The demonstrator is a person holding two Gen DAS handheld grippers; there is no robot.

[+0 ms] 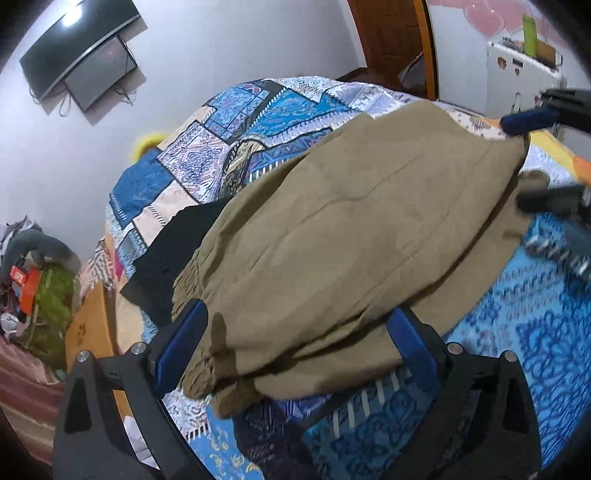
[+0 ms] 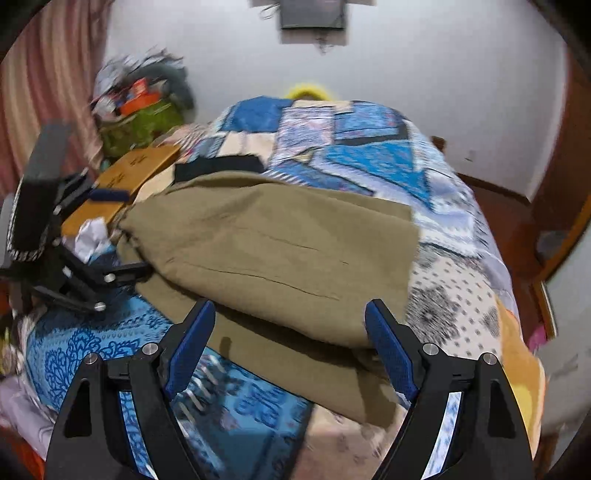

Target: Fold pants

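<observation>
Khaki pants (image 1: pixel 343 236) lie folded over on a blue patchwork bedspread (image 1: pixel 258 122). They also show in the right wrist view (image 2: pixel 273 251). My left gripper (image 1: pixel 299 321) is open, its blue-padded fingers on either side of the elastic waistband end, touching or just above the cloth. My right gripper (image 2: pixel 291 317) is open at the opposite end, its fingers on either side of the folded edge. The right gripper appears at the far right of the left wrist view (image 1: pixel 543 158). The left gripper appears at the left of the right wrist view (image 2: pixel 122 236).
A black garment (image 1: pixel 166 258) lies on the bed beside the waistband. A wooden board (image 2: pixel 129 177) sits at the bed's edge. A cluttered pile (image 2: pixel 140 103) stands by the pink curtain. Screens (image 1: pixel 81 55) hang on the wall. A white appliance (image 1: pixel 517 81) and a wooden door (image 1: pixel 388 33) are beyond the bed.
</observation>
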